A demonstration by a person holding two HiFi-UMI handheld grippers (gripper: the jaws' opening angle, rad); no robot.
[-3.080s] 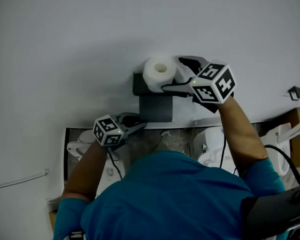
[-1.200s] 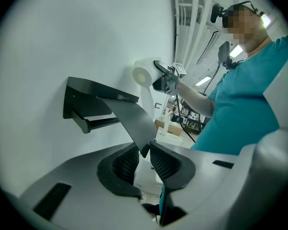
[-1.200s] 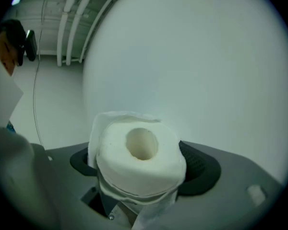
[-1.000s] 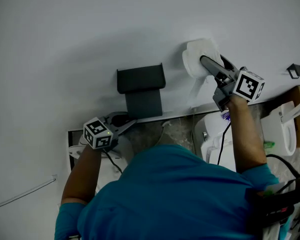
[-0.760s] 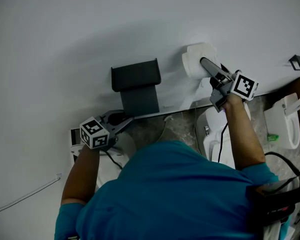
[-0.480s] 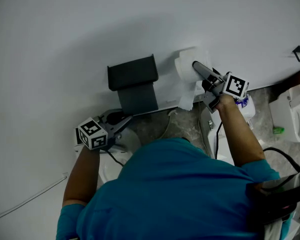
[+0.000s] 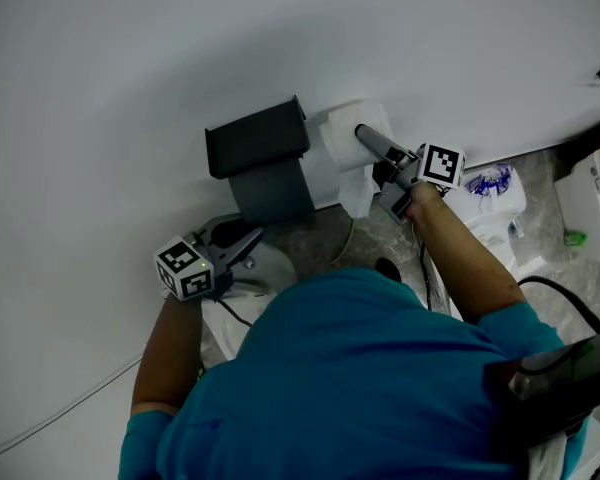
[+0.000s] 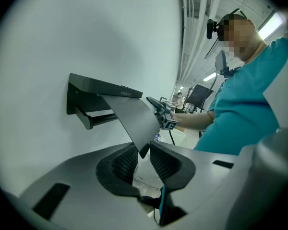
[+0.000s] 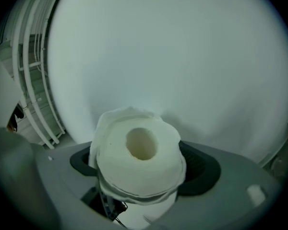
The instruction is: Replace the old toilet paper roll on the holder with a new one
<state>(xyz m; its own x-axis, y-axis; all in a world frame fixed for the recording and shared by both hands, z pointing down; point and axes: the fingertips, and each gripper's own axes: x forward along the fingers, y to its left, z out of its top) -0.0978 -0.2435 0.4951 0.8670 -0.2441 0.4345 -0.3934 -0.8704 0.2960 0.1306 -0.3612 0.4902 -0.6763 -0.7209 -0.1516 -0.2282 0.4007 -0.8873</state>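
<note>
Since the wall (image 7: 130,68) carries the whole job, the dark holder (image 7: 255,148) is fixed to it, shelf on top and flap (image 7: 272,193) swung out below. The left claw (image 7: 248,240) is clenched on the flap's lower corner. I judge this is to hold it clear of the bar (image 8: 103,115), which is bare. Just right of the holder, close to the wall, the roll (image 7: 338,128) is off its bar. The right claw (image 7: 365,138) grasps it across its sides, so the core hole faces forward and stays free. With the bar bare, this is probably the old roll going out. A loose sheet (image 7: 357,196) hangs beneath it, apt to snag or unwind.
</note>
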